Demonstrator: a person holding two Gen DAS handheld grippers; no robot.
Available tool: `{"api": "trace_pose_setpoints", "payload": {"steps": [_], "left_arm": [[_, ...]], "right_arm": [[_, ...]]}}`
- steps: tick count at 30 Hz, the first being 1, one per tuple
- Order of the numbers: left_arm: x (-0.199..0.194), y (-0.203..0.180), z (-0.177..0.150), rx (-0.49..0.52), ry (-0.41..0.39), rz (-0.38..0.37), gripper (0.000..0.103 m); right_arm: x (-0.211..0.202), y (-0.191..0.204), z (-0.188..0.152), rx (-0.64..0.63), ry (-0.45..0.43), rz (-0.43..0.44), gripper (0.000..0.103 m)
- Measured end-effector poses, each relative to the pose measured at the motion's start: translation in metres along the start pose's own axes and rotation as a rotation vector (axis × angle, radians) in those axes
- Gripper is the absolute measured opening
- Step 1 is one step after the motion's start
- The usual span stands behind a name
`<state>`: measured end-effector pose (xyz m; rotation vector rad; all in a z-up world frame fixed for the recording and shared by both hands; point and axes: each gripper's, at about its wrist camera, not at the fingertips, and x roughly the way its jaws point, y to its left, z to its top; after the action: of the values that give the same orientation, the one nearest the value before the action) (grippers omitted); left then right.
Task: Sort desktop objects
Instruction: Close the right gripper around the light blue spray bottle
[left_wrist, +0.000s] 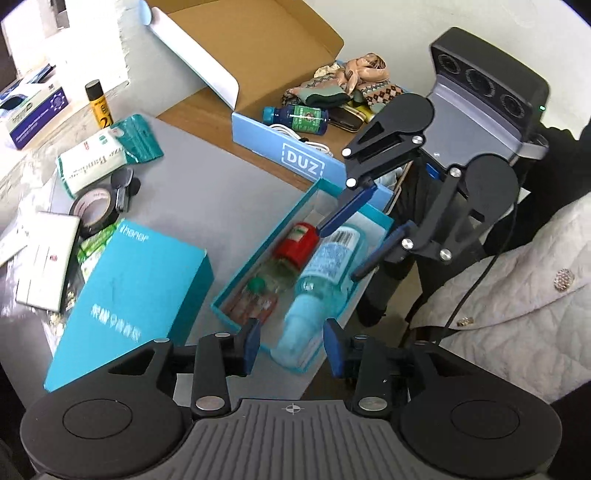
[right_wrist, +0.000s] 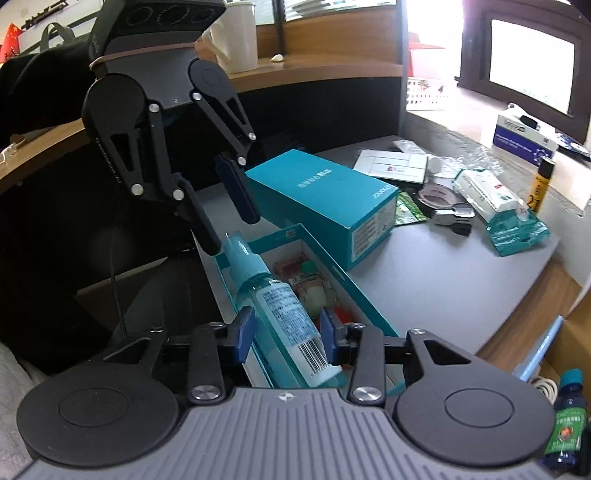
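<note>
Far left on the tabletop (left_wrist: 207, 177) you've got loose stuff still mixed: tissues (left_wrist: 92, 162), tape (left_wrist: 94, 210), a yellow tube (left_wrist: 96, 103), none in any container. Next right is the teal box (left_wrist: 129, 295), shut, lying just beside the tray (left_wrist: 266, 243). The tray sits at the tabletop's near edge, so both claws can reach it. It looks like the spot for bottles: a small green-capped one (left_wrist: 258, 295) and a red-capped one (left_wrist: 297, 242) lie flat in it. The spray bottle (left_wrist: 325, 266) lies lengthwise along the tray's right side, with its cap end riding up over the near rim, so it's not fully bedded. Your left claw (left_wrist: 293, 343) is released, fingers spread either side of the cap end with a gap showing, most likely guarding or steadying it. Your right claw (left_wrist: 341, 254) straddles the bottle's base end, pads hard up against both sides. I can't tell if it's clamped or just let go. That fits either laying the bottle in or lifting it out. Far right, the DUZ box (left_wrist: 288, 151) holds a green bottle (left_wrist: 299, 118), a white cable and cloth items, a second sorting spot.
</note>
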<state>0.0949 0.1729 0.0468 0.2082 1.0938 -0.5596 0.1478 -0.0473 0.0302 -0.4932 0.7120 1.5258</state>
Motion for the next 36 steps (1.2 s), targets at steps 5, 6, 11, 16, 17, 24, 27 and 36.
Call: {"api": "trace_pose_setpoints", "payload": {"steps": [5, 6, 11, 16, 17, 24, 27, 36], "left_arm": [[-0.002, 0.002, -0.016, -0.006, -0.004, -0.019, 0.041], [-0.001, 0.003, -0.017, -0.011, -0.001, -0.019, 0.039], [0.005, 0.006, -0.020, -0.019, -0.022, -0.035, 0.038], [0.008, 0.009, -0.017, -0.030, -0.041, -0.043, 0.038], [0.009, 0.008, -0.017, -0.032, -0.043, -0.047, 0.038], [0.003, 0.000, -0.008, -0.034, -0.130, -0.135, 0.036], [0.000, -0.009, 0.001, -0.004, -0.151, -0.138, 0.036], [0.012, 0.003, 0.003, -0.037, -0.084, -0.078, 0.036]], "right_arm": [[0.007, 0.000, 0.006, -0.016, 0.022, 0.024, 0.040], [0.007, 0.001, 0.008, -0.015, 0.023, 0.025, 0.040], [0.005, -0.002, 0.008, -0.005, 0.028, 0.025, 0.040], [0.001, -0.006, 0.005, 0.010, 0.034, 0.017, 0.041], [0.000, -0.007, 0.005, 0.013, 0.035, 0.016, 0.042], [-0.006, -0.013, 0.002, 0.033, 0.043, 0.005, 0.046], [-0.008, -0.015, 0.000, 0.042, 0.046, 0.000, 0.046], [-0.016, -0.023, -0.004, 0.068, 0.056, -0.013, 0.046]]}}
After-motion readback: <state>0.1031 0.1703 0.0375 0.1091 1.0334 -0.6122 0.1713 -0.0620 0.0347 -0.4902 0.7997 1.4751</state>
